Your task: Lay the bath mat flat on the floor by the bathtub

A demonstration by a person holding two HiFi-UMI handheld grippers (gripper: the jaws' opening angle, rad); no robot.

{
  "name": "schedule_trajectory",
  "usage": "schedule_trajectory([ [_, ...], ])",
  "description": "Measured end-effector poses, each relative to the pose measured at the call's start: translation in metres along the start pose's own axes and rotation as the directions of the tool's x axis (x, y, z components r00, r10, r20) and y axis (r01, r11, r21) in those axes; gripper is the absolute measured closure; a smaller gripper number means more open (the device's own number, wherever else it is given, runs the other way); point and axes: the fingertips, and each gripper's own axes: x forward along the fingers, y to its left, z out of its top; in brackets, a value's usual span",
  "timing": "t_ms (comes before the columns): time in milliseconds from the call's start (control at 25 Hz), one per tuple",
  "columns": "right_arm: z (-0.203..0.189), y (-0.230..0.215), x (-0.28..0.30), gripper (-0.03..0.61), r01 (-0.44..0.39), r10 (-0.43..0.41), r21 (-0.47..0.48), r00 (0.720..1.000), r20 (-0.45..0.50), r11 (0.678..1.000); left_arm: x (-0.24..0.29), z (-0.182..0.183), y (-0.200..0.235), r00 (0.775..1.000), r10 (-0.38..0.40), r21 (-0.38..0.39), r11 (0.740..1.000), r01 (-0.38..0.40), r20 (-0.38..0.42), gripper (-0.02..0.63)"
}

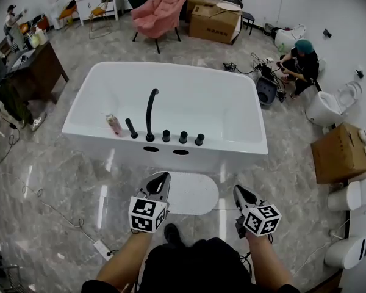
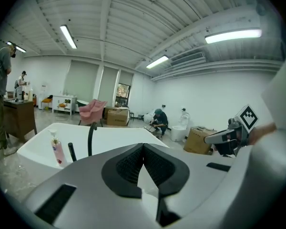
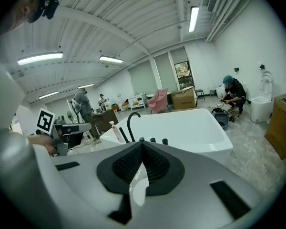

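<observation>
The white oval bath mat point(image 1: 192, 194) lies flat on the grey marble floor against the front wall of the white bathtub point(image 1: 104, 144). My left gripper point(image 1: 160, 177) hangs above the mat's left end and is shut with nothing in it. My right gripper point(image 1: 240, 191) is just past the mat's right end, also shut and empty. In the left gripper view the jaws point(image 2: 143, 146) meet and point over the tub point(image 2: 43, 140). The right gripper view shows its jaws point(image 3: 142, 142) closed, the tub point(image 3: 190, 128) ahead.
A black faucet point(image 1: 150, 112), knobs and a pink soap bottle point(image 1: 114, 124) stand on the tub's near rim. A cardboard box point(image 1: 340, 152) and toilets point(image 1: 335, 102) are at the right. A person point(image 1: 299, 60) crouches far right. A cable and power strip point(image 1: 102, 248) lie at lower left.
</observation>
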Motion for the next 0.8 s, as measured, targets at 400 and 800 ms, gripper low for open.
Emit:
schedule_trajectory([
  [400,0.038,-0.038,-0.025,0.563,-0.040,0.033,0.065,0.995,0.096,0.997,0.020,0.051,-0.040,0.999,-0.001,0.036,0.999,0.000,0.037,0.603],
  [800,0.082,-0.097,-0.052,0.563,-0.163,0.170,-0.055,0.974,0.150,0.985,0.051,0.101,-0.125,0.994,0.059,0.079,0.995,-0.066,0.089,0.603],
])
